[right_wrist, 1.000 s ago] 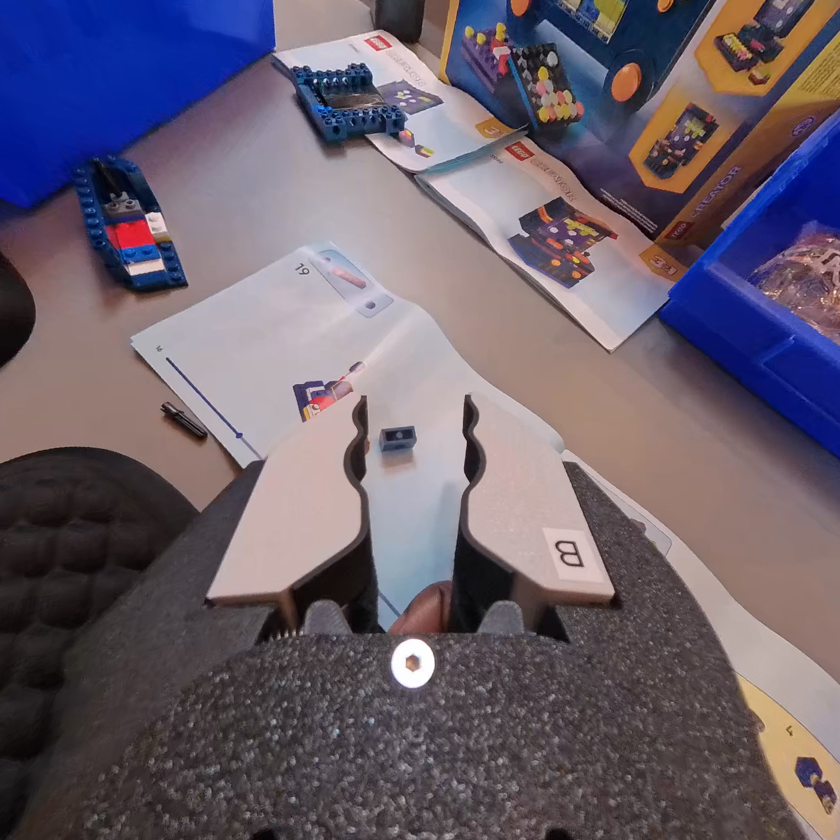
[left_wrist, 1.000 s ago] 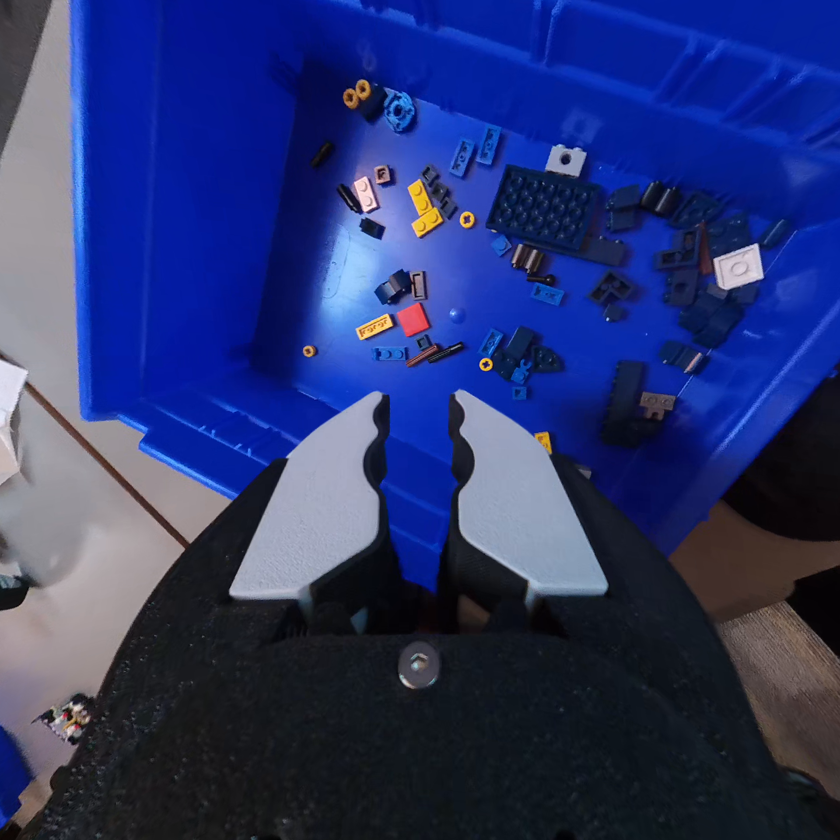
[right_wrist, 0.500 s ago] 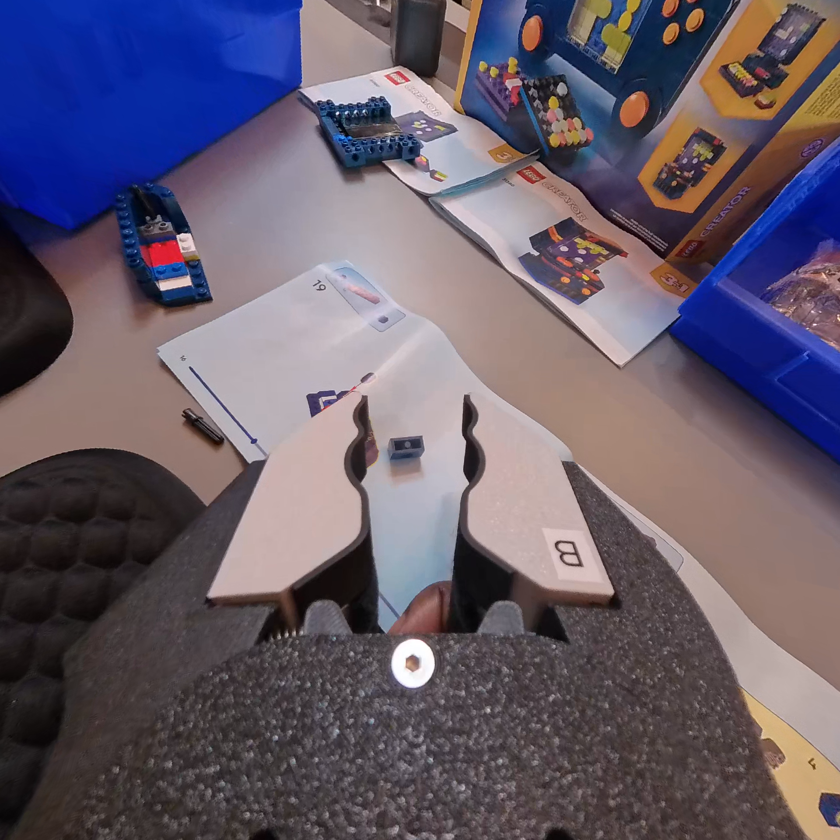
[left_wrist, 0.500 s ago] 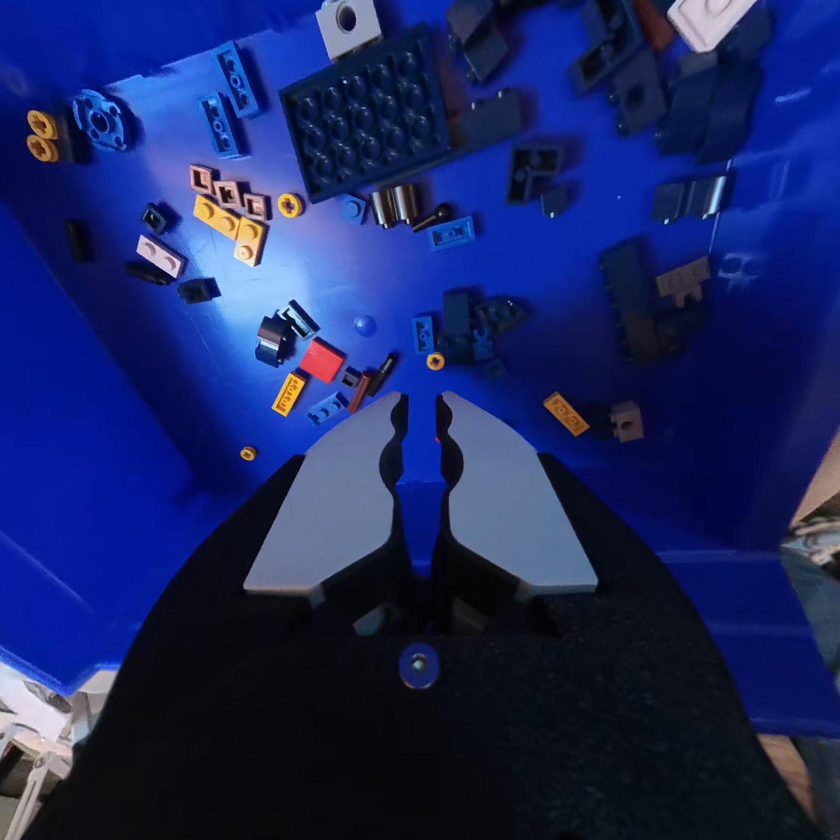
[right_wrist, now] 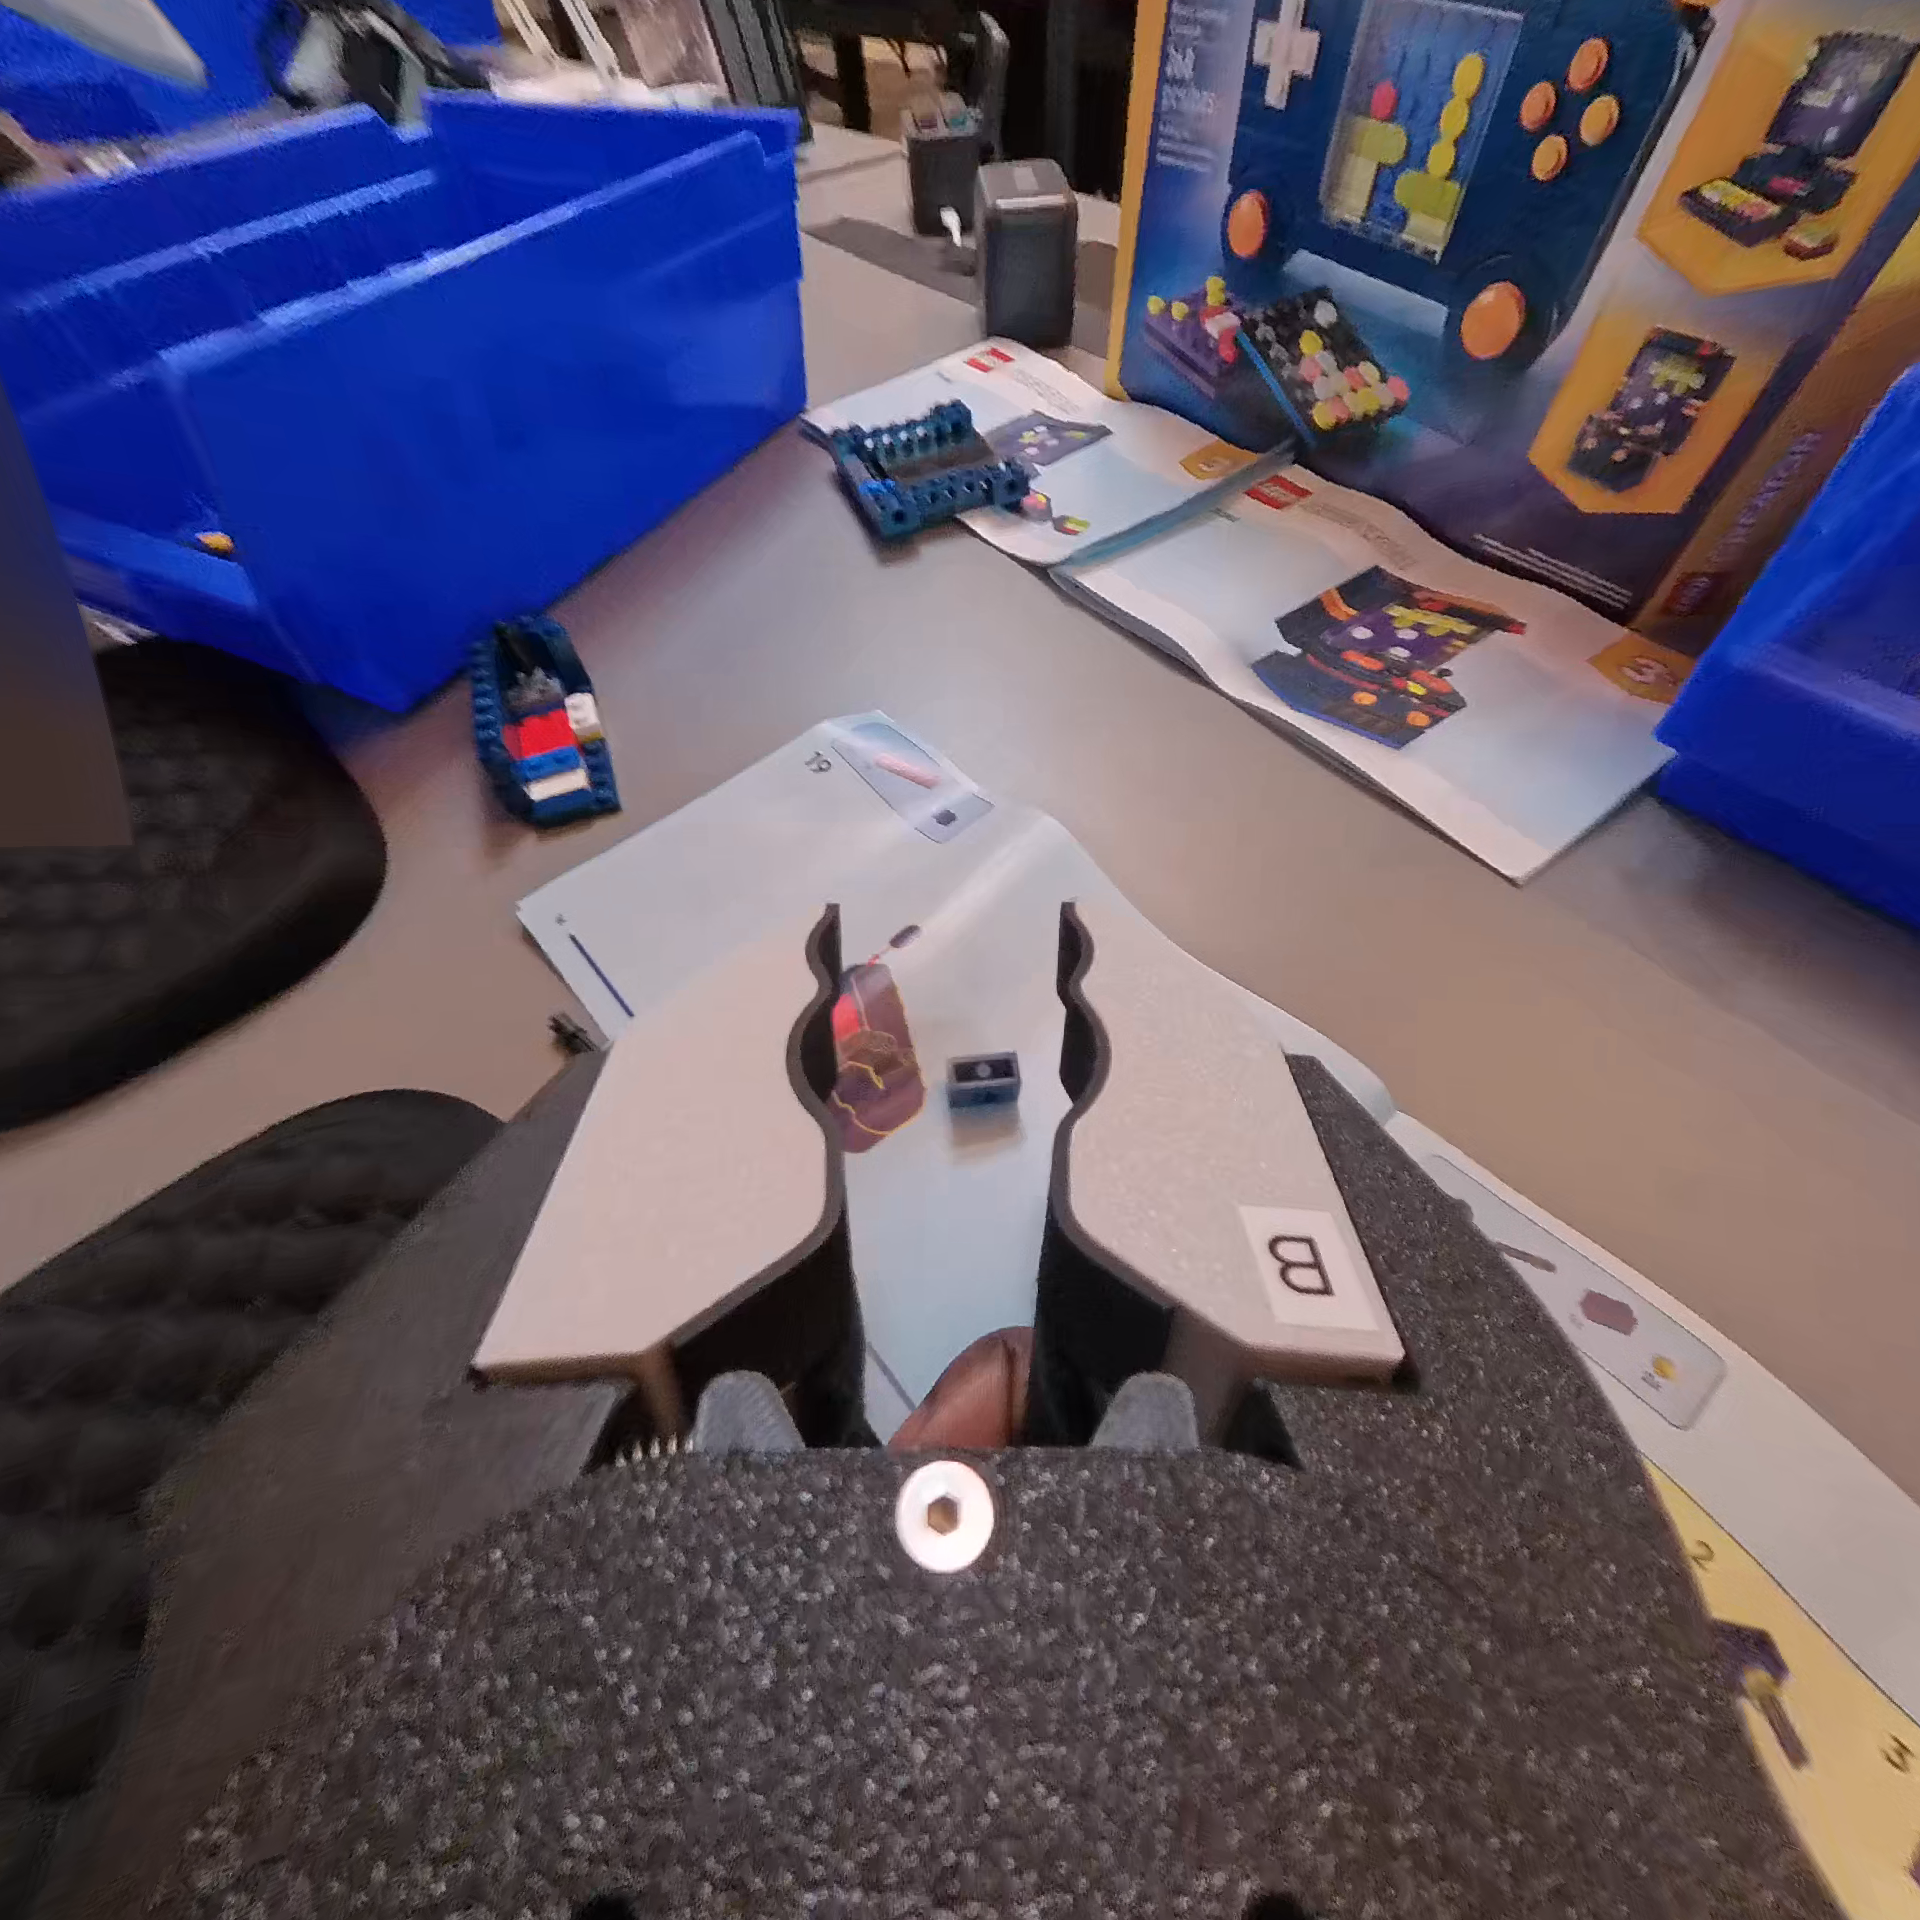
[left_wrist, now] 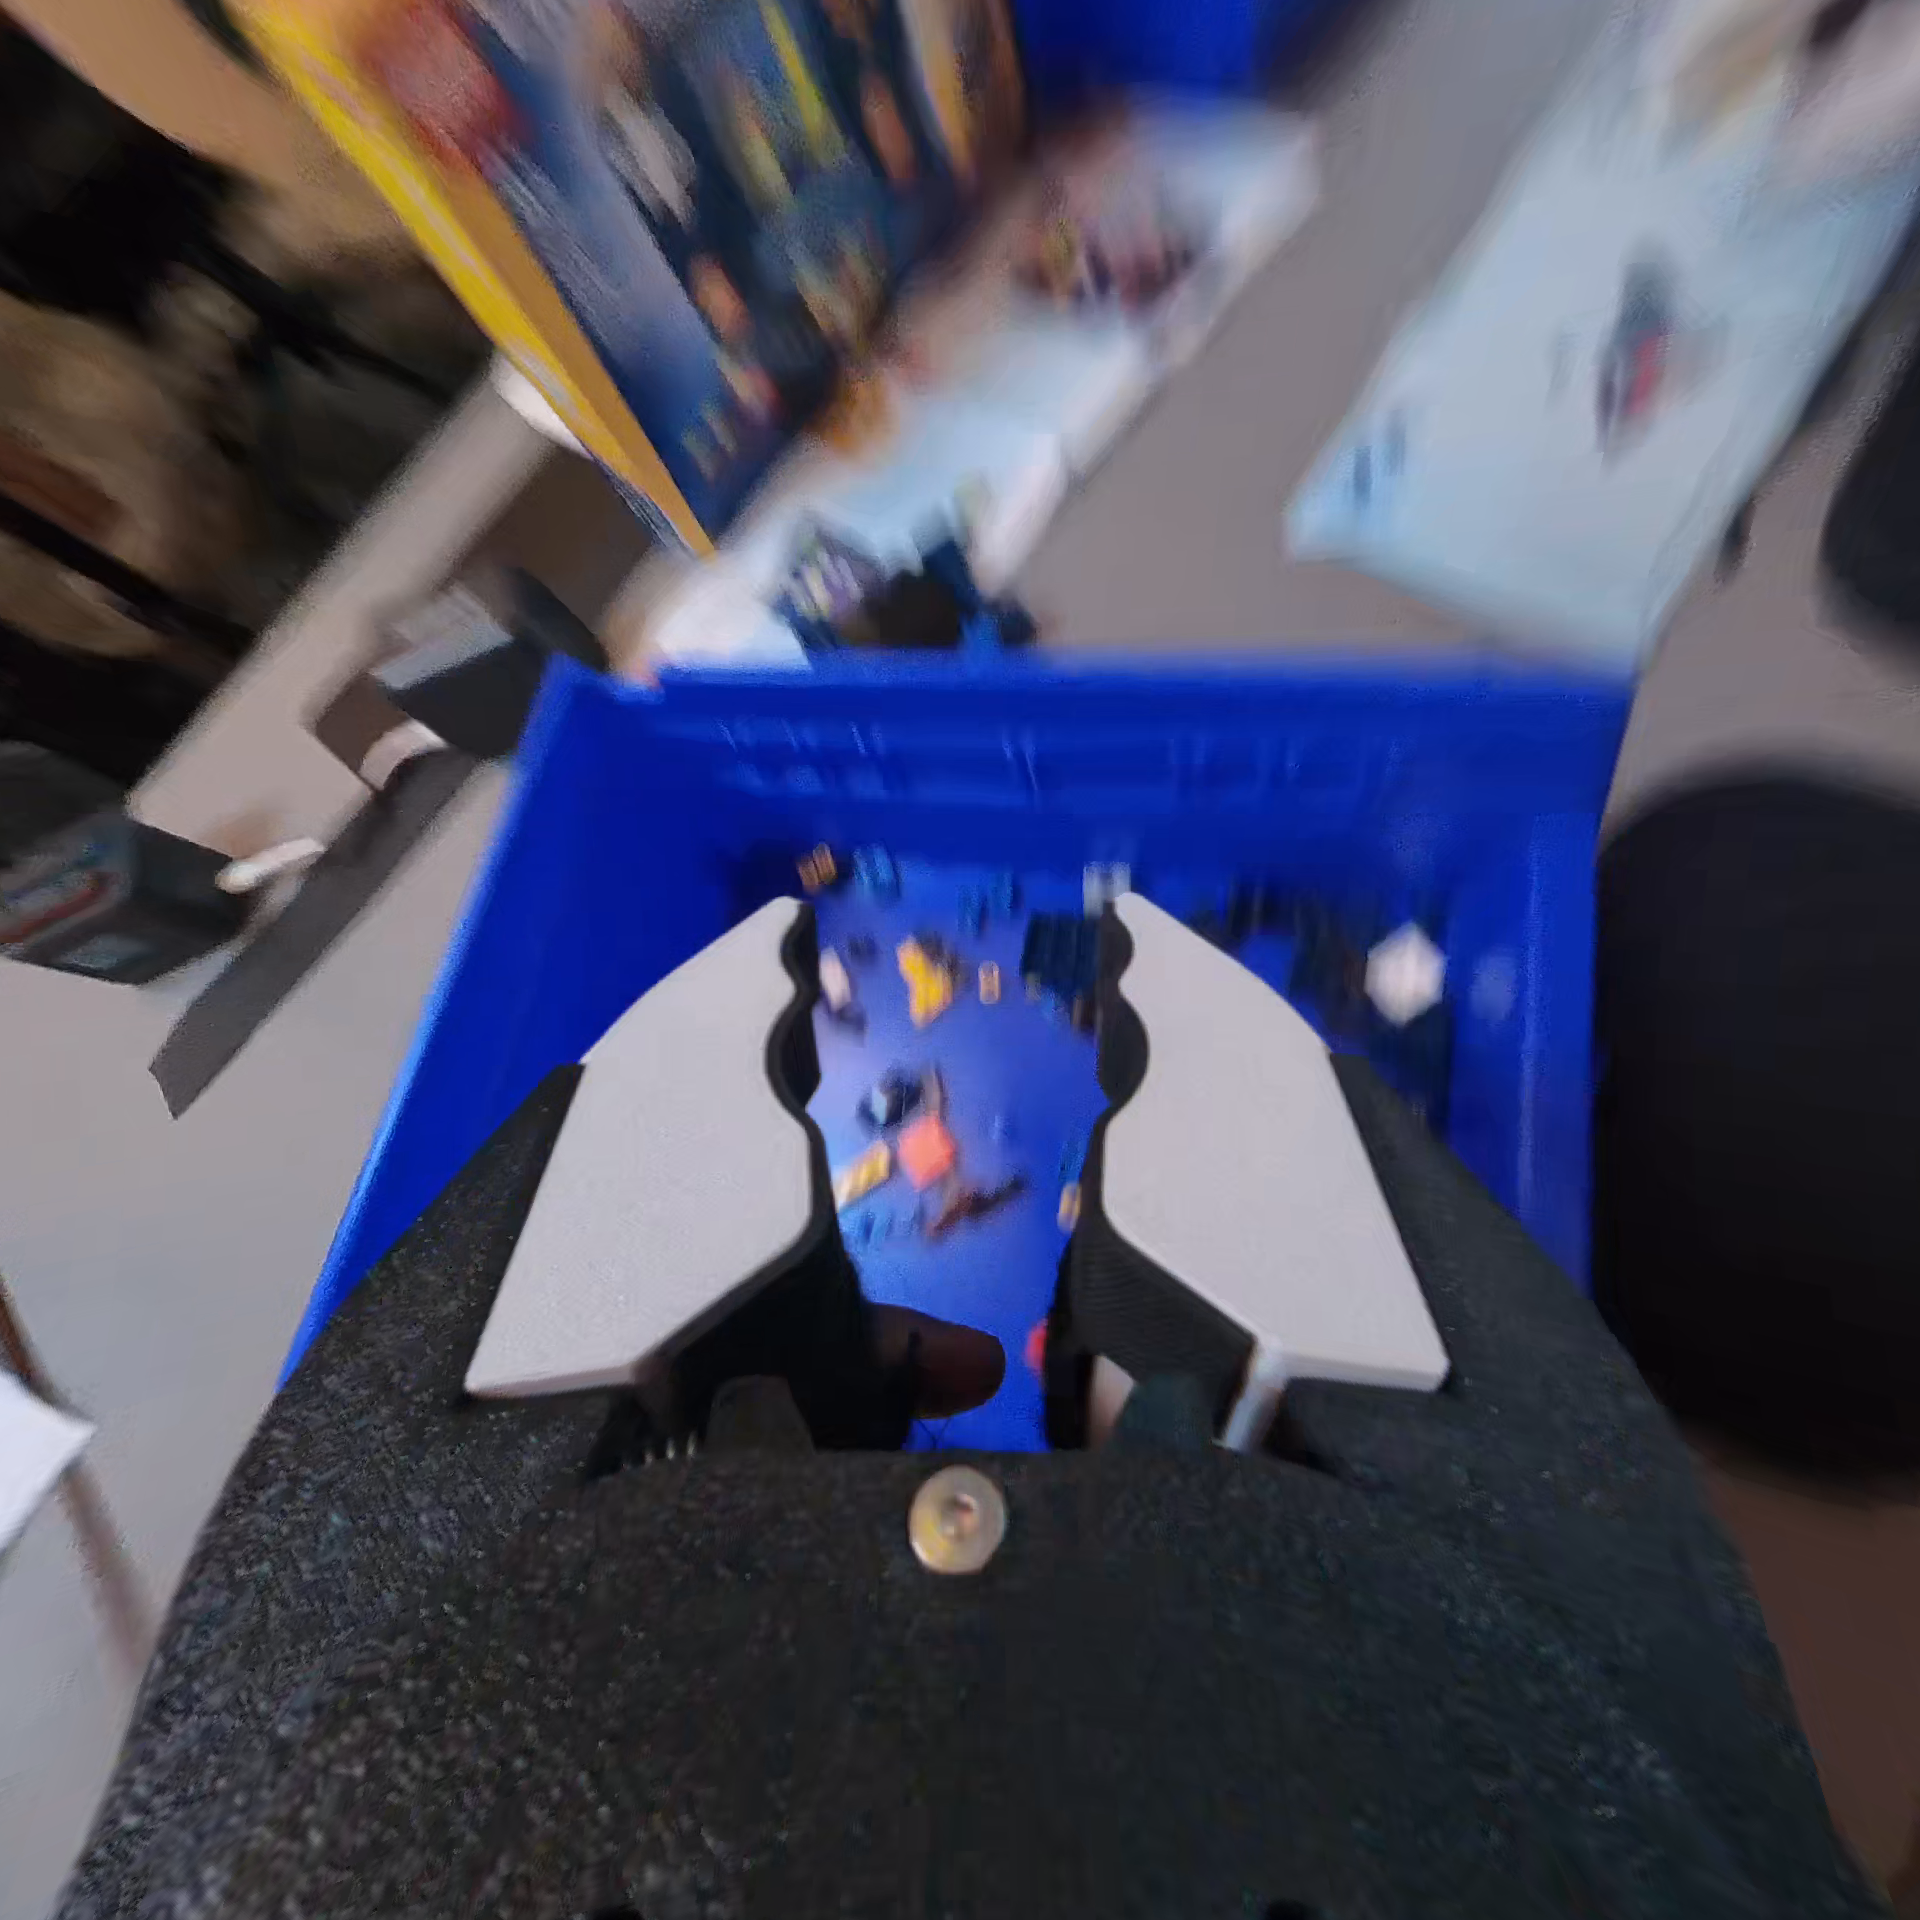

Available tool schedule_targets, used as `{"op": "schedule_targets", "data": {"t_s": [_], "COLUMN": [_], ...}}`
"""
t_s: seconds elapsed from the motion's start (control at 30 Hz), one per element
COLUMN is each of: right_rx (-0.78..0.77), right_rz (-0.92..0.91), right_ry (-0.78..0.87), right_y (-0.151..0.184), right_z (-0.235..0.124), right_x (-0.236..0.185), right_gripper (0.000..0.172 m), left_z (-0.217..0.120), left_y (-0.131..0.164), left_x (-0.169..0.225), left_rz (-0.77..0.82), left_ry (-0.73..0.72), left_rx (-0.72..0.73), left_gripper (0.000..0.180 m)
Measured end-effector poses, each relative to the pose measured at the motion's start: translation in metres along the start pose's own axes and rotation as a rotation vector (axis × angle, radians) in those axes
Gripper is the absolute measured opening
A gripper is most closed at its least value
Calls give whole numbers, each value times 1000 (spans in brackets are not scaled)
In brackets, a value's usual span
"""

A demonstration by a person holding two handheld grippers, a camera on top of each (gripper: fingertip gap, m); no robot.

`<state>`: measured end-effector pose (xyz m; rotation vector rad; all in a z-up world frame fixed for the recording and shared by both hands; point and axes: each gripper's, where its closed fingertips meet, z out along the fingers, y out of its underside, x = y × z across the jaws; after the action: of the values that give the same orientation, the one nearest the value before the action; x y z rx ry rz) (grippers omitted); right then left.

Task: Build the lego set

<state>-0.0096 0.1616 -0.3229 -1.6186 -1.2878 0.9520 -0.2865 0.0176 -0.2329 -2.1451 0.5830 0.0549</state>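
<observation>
While the left view is blurred, little fine detail can be read.
Bin [left_wrist: 644, 987]: under and ahead of the left jaws, its floor strewn with small loose bricks [left_wrist: 925, 1153], kept together by its walls.
Booklet [right_wrist: 727, 883]: flat and open beneath the right jaws, a clean bed for one part.
Left gripper [left_wrist: 956, 925]: jaws wide apart, nothing between them that I can make out.
Right gripper [right_wrist: 940, 925]: jaws parted, holding nothing.
Brick [right_wrist: 982, 1081]: small, dark blue, resting on the booklet between the right fingers, nearer the right one, touching neither.
</observation>
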Motion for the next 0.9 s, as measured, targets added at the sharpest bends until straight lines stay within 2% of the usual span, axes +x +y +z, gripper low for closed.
{"op": "schedule_targets", "data": {"t_s": [0.07,0.1,0.17,0.23,0.3,0.33,0.43,0.47,0.6,0.73,0.9], "right_rx": [56,86,122,142,175,189,225,232,273,344,369], "right_rz": [8,9,25,58,77,74,53,55,51,56,81], "right_ry": [-27,-34,-39,-53,-74,-74,-60,-59,-100,-165,-266], "right_y": [-8,-11,-14,-15,-18,-19,-22,-23,-27,-34,-37], "right_z": [-2,-3,-3,-2,-2,-2,-1,-1,-4,-12,-13], "right_x": [-3,-3,0,1,0,0,2,3,-1,-6,-14], "right_gripper": [40,40,40,40,40,40,40,40,40,40,41], "left_z": [-27,-52,-120,-199,-254,-269,-272,-273,-286,-282,-275], "left_y": [-47,-66,-75,-34,18,24,15,17,31,45,40], "left_x": [-7,-11,-16,-14,7,17,21,22,30,21,18], "left_rz": [-231,-337,-484,-602,-626,-571,-479,-476,-455,-512,-476], "left_ry": [-121,-188,-366,-653,-916,-957,-965,-992,-1028,-1022,-1033], "left_rx": [399,631,1136,1625,1956,1997,1810,1791,1897,1901,1856], "left_gripper": [57,63,64,55,46,46,47,47,44,44,43]}}
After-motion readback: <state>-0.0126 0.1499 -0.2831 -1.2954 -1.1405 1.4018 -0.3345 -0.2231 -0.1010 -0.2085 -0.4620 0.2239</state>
